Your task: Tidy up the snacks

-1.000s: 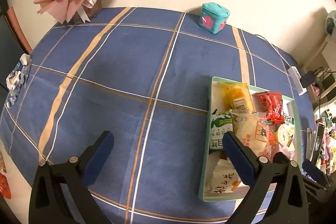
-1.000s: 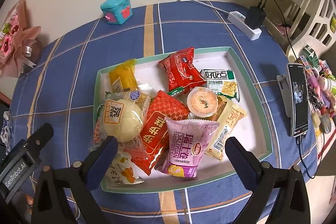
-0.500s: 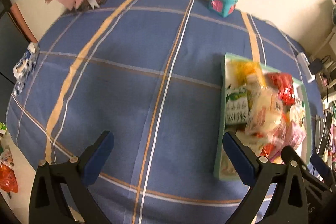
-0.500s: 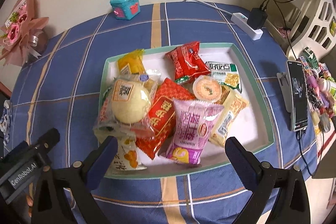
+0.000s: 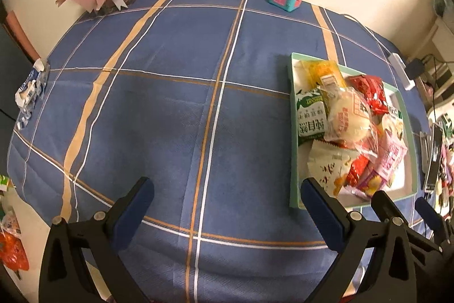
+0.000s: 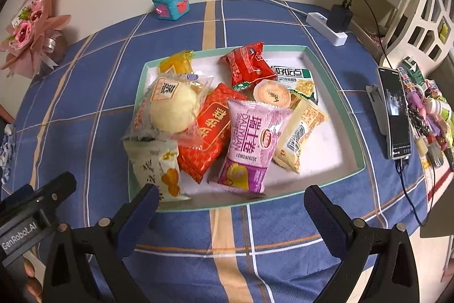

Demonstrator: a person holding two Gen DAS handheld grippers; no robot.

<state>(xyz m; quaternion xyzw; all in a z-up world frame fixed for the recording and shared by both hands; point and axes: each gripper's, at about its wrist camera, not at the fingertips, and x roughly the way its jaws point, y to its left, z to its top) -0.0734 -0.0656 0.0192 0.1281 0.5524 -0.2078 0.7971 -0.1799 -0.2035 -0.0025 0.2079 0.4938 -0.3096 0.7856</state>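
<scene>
A green-rimmed white tray (image 6: 332,75) on the blue checked tablecloth holds several snack packets: a round bun in clear wrap (image 6: 173,107), a red packet (image 6: 211,129), a pink Swiss-roll packet (image 6: 249,144), a small red packet (image 6: 247,64) and a jelly cup (image 6: 271,95). My right gripper (image 6: 231,203) is open and empty over the tray's near rim. My left gripper (image 5: 225,199) is open and empty over bare cloth, left of the tray (image 5: 293,132). The bun also shows in the left wrist view (image 5: 347,115).
A teal toy box (image 6: 170,2) and a pink bouquet (image 6: 31,30) stand at the table's back. A power strip (image 6: 326,24) and a phone on a stand (image 6: 394,110) are on the right. A crumpled wrapper (image 5: 29,85) lies at the left edge.
Both grippers have drawn back toward me and risen a little, so the tray sits farther off in both views. Both stay open; no snack has moved.
</scene>
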